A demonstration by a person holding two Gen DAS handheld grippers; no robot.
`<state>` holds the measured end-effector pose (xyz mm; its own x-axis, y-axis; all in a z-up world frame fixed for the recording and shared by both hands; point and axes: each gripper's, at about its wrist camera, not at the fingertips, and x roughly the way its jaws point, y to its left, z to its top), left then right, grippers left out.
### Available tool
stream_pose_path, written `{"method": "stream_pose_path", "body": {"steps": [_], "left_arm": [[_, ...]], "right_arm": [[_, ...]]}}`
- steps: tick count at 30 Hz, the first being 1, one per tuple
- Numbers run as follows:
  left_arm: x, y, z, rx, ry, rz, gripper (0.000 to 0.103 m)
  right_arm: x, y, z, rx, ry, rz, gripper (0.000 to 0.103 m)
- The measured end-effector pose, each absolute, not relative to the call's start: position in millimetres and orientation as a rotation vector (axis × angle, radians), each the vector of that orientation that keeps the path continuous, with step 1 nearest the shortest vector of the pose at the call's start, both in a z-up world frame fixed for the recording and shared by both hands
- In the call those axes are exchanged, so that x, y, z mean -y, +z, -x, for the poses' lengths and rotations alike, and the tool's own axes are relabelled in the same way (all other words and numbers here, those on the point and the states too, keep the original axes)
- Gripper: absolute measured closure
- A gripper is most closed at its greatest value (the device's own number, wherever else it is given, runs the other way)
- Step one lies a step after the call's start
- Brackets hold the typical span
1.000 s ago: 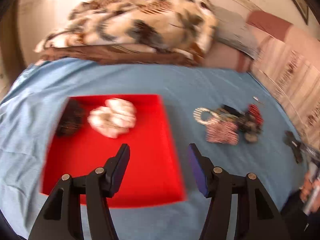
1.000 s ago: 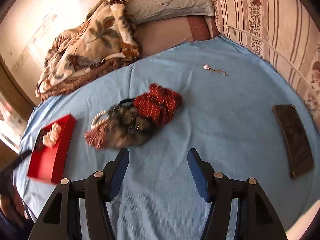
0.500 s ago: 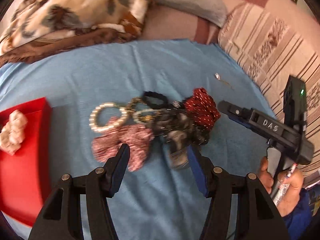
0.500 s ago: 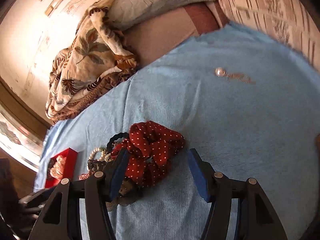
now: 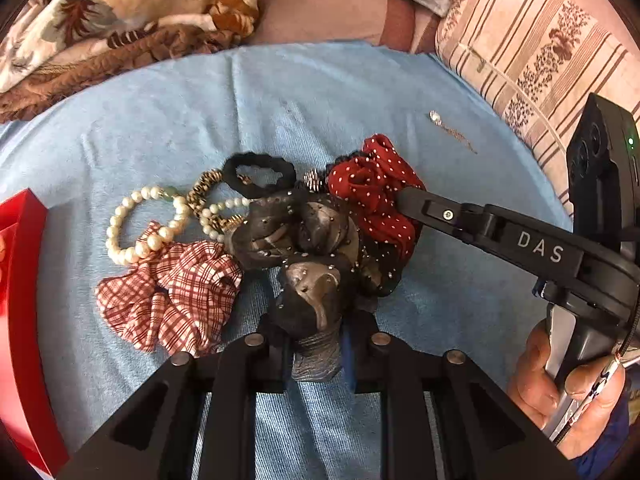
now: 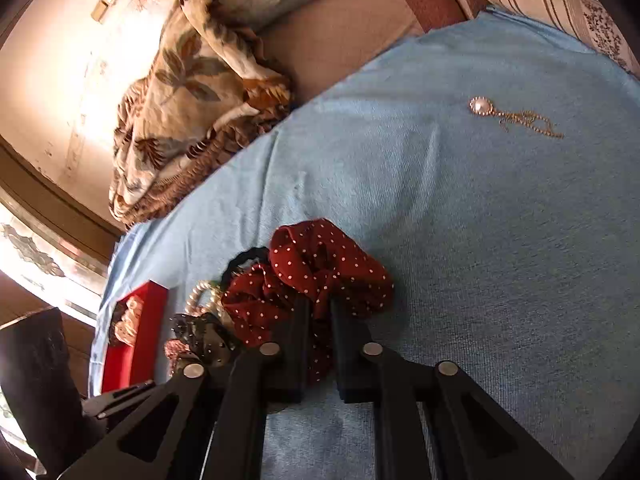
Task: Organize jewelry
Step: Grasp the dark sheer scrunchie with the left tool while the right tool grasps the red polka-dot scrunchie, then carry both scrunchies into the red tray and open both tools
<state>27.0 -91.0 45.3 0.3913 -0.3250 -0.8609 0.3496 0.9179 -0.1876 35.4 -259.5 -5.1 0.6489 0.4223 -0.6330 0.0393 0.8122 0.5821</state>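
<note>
A heap of hair ties and jewelry lies on the blue bedsheet (image 5: 160, 120). My left gripper (image 5: 314, 332) is closing its jaws on the grey studded scrunchie (image 5: 312, 288) at the heap's near edge, and the pads press the fabric. The right gripper (image 6: 319, 320) is shut on the red dotted scrunchie (image 6: 320, 264), and it reaches in from the right in the left wrist view. Beside these lie a pearl bracelet (image 5: 120, 232), a plaid scrunchie (image 5: 172, 292) and a black hair tie (image 5: 258, 174). A red tray (image 5: 24, 280) sits at the left.
A pearl pendant on a gold chain (image 6: 512, 118) lies alone on the sheet beyond the heap. A patterned blanket (image 5: 100, 20) and a striped pillow (image 5: 540, 52) border the far side. A person's hand (image 5: 560, 392) grips the right tool's handle.
The left gripper swung from over the red tray to the heap. Both grippers dropped onto it and went from open to pinching a scrunchie each.
</note>
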Motion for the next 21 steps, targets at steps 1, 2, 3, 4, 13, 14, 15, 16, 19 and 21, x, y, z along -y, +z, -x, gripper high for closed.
{"method": "stream_pose_path", "body": {"steps": [1, 2, 3, 4, 13, 14, 15, 16, 19, 21], "left_arm": [[90, 48, -24, -1.075, -0.426, -0.03, 0.087], [90, 52, -22, -1.064, -0.426, -0.032, 0.087], [88, 57, -18, -1.05, -0.434, -0.03, 0.088], [87, 61, -14, -1.039, -0.44, -0.03, 0.088], [46, 99, 12, -0.965, -0.463, 0.031, 0.088], [41, 101, 13, -0.963, -0.458, 0.038, 0.088], [31, 104, 15, -0.956, -0.447, 0.047, 0.087], [23, 106, 16, -0.951, -0.438, 0.052, 0.087], [-9, 112, 19, -0.947, -0.397, 0.059, 0.087], [-36, 116, 23, -0.942, -0.355, 0.065, 0.087]], "right_arm": [[260, -2, -33, -0.837, 0.231, -0.599, 0.094], [260, 0, -32, -0.83, 0.23, -0.6, 0.094], [260, 2, -30, -0.823, 0.229, -0.605, 0.094], [260, 4, -28, -0.816, 0.23, -0.612, 0.095], [265, 24, -4, -0.737, 0.213, -0.646, 0.095], [266, 25, -2, -0.733, 0.207, -0.648, 0.095], [266, 25, -1, -0.731, 0.204, -0.647, 0.095], [266, 26, 0, -0.731, 0.2, -0.642, 0.095], [261, 25, 2, -0.739, 0.19, -0.622, 0.095], [255, 23, 3, -0.749, 0.192, -0.604, 0.095]]}}
